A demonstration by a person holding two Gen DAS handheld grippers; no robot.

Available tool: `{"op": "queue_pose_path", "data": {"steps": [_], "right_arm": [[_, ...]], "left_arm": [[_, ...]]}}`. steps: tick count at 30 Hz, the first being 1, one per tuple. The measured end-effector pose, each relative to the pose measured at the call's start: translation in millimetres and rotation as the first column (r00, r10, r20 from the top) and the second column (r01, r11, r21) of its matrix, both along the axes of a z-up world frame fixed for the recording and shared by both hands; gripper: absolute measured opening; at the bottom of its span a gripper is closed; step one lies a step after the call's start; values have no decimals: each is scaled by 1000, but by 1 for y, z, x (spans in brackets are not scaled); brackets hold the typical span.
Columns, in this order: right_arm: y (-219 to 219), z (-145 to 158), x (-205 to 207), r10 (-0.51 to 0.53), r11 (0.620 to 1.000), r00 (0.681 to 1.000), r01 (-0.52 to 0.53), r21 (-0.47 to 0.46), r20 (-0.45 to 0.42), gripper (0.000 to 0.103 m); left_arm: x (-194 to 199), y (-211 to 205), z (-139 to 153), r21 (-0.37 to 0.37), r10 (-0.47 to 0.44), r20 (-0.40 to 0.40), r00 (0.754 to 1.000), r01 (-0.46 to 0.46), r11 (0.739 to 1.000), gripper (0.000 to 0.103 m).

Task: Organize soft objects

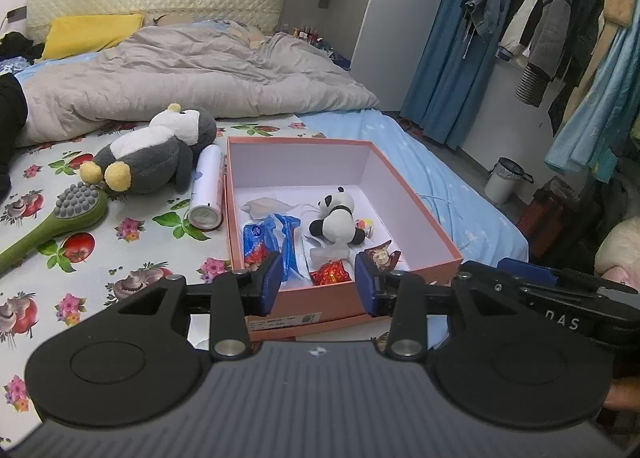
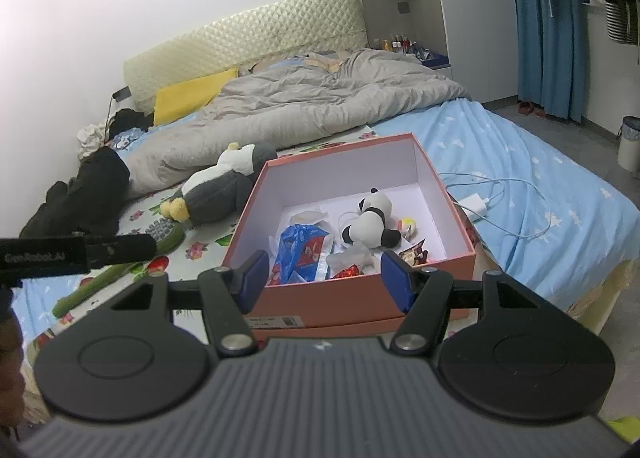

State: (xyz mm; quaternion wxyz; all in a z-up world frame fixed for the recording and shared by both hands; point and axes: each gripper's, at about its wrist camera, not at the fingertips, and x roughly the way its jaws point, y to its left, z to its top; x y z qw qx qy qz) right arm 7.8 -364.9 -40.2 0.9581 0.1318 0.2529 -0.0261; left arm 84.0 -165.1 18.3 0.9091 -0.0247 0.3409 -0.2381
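A pink open box [image 1: 344, 300] [image 2: 348, 300] stands on the bed. Inside it lie a small panda plush [image 1: 336, 218] [image 2: 370, 222], blue snack packets [image 1: 286, 242] [image 2: 300, 254] and a red packet [image 1: 332, 276]. A big grey and white penguin plush [image 1: 152, 158] [image 2: 220, 186] lies on the flowered sheet to the left of the box. My left gripper [image 1: 319, 280] hovers open just before the box's near wall, nothing between its blue pads. My right gripper [image 2: 325, 281] is open wider at the same near wall and holds nothing.
A white spray can [image 1: 208, 188] and a green massage brush [image 1: 64, 216] [image 2: 116, 278] lie left of the box. A grey duvet [image 1: 192, 78] covers the far bed. A white charger with cable [image 2: 474, 204] lies right of the box. A bin [image 1: 504, 178] stands on the floor.
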Motion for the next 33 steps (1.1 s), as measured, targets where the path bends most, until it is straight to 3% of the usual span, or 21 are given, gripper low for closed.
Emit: {"op": "queue_pose_path", "data": {"steps": [14, 22, 25, 26, 33], "right_arm": [[2, 10, -7, 4, 1000, 1000, -3, -22, 24, 64], [-1, 8, -6, -8, 1000, 1000, 9, -24, 15, 66], [-2, 8, -5, -24, 999, 1000, 25, -25, 6, 98], [-3, 8, -5, -35, 999, 999, 35, -18, 8, 103], [-5, 5, -6, -51, 998, 999, 51, -28, -10, 103]], "left_arm": [[-8, 6, 4, -2, 4, 7, 1000, -4, 1000, 51], [-9, 9, 5, 1, 20, 3, 1000, -20, 1000, 80], [-10, 7, 6, 11, 16, 10, 1000, -16, 1000, 93], [-10, 7, 6, 13, 18, 12, 1000, -19, 1000, 97], [-9, 9, 2, 17, 38, -10, 999, -38, 999, 102]]}}
